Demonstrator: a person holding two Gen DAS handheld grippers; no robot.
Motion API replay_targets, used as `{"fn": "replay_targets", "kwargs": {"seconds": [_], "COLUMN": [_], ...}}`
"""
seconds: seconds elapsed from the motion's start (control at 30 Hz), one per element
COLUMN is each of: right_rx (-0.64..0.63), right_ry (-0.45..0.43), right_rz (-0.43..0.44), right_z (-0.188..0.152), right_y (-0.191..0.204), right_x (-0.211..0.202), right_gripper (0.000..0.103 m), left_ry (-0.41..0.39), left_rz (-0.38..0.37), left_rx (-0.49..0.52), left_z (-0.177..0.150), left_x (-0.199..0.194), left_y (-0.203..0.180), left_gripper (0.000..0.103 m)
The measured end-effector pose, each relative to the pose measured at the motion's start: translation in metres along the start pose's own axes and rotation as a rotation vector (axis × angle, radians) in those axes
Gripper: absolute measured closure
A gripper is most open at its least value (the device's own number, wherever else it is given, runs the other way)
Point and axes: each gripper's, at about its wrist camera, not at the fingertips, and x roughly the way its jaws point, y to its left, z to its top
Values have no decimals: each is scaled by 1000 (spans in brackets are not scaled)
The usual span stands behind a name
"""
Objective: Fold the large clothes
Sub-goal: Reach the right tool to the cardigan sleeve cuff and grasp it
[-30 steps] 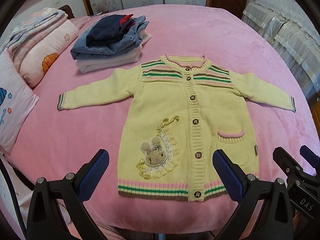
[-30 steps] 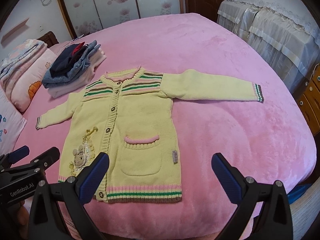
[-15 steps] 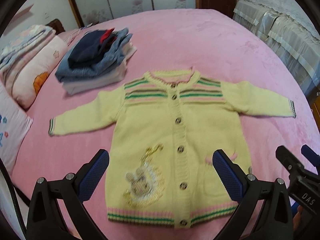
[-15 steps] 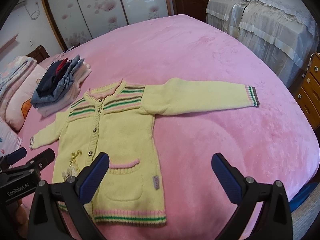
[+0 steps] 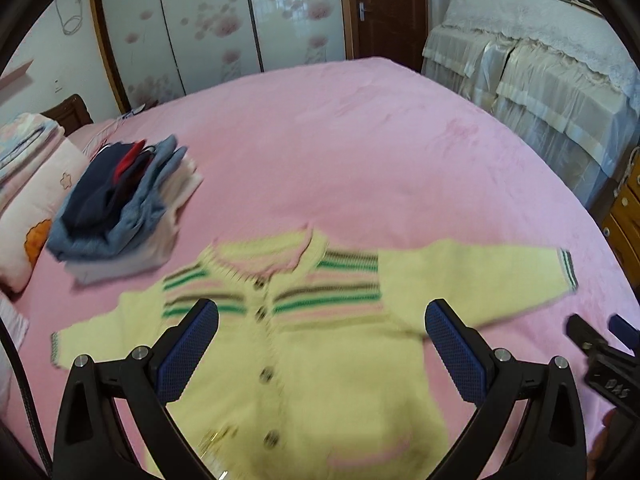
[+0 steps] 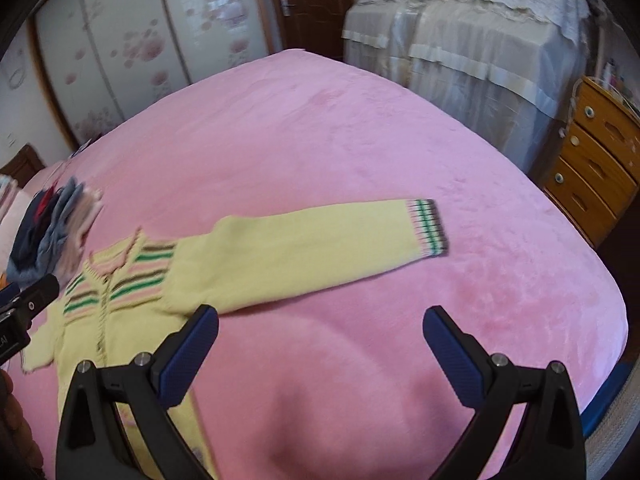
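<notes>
A yellow knitted cardigan (image 5: 320, 364) with striped yoke and buttons lies flat, front up, on the pink bed (image 5: 360, 152). Both sleeves are spread out. My left gripper (image 5: 320, 344) hovers open above the cardigan's chest, nothing between its blue pads. My right gripper (image 6: 320, 344) hovers open over bare pink blanket, just in front of the right sleeve (image 6: 304, 248), whose striped cuff (image 6: 428, 228) points right. In the left wrist view the right gripper (image 5: 604, 360) shows at the right edge. In the right wrist view the cardigan (image 6: 100, 320) is at the lower left.
A stack of folded clothes (image 5: 116, 208) sits on the bed's far left, next to pillows (image 5: 28, 200). A covered piece of furniture (image 6: 472, 48) and a wooden drawer chest (image 6: 596, 160) stand beyond the bed's right side. Wardrobe doors (image 5: 224, 28) are behind.
Both grippers have moved forward over the bed, toward the cardigan's upper part. The hem has slipped out of view below. Both stay open.
</notes>
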Motion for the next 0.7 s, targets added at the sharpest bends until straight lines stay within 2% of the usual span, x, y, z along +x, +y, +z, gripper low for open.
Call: {"fn": "replay_targets", "kwargs": {"seconds": [0.1,0.17,0.3,0.43,0.53,0.7], "right_rx": [67,111,216,287,327,351], "right_ry": [-1,3,55,78,103,93], "right_rz": [-30,-35,13,43,81,100], "right_z": [12,17,25,21,17,16], "right_y": [-30,-48,-79,-96,-99,-104], "right_x": [18,29,59,79,93,109], "right_gripper": [2,8,16,21,32,38], "left_ry": [6,22,59,62,89,122], "left_rz": [-47,-77,-133,-154,-167,-168], "left_rx": [12,23,15,36,65,104], "left_z": [8,10,9,7,5,-2], "left_x": [30,49,82,103,119,138], "left_y": [-16,-26,-49,-74,-99,-130], "left_gripper": [0,0,0,0,0,0]}}
